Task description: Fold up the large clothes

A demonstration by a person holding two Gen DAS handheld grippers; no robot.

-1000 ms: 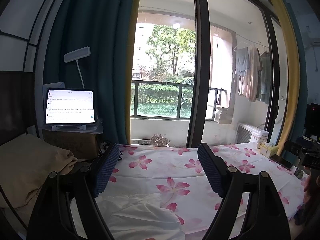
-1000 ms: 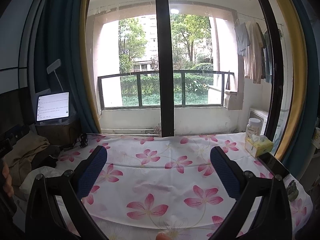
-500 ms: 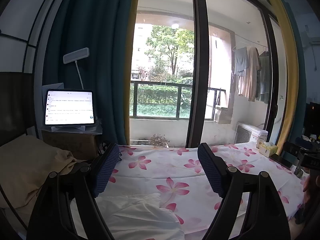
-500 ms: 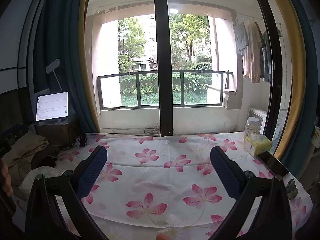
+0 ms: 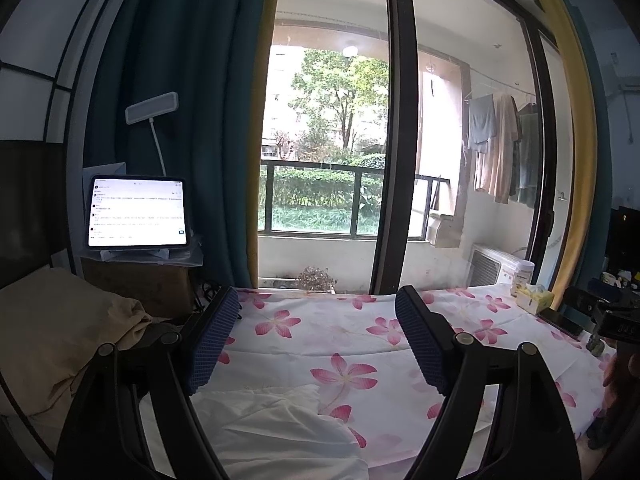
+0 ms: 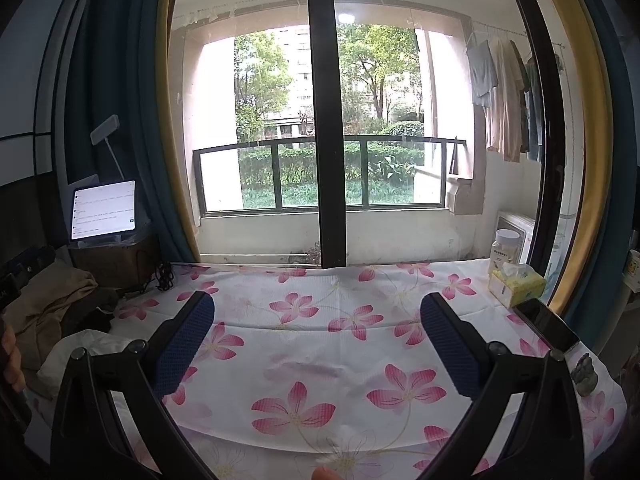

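Both wrist views face the window (image 5: 336, 168) low over the floral cloth (image 6: 320, 344).

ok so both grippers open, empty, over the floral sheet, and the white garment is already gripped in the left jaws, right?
Not gripped. In the left wrist view the white garment lies crumpled on the floral sheet below the left gripper, whose jaws stand wide apart and empty. The right gripper is open and empty too.
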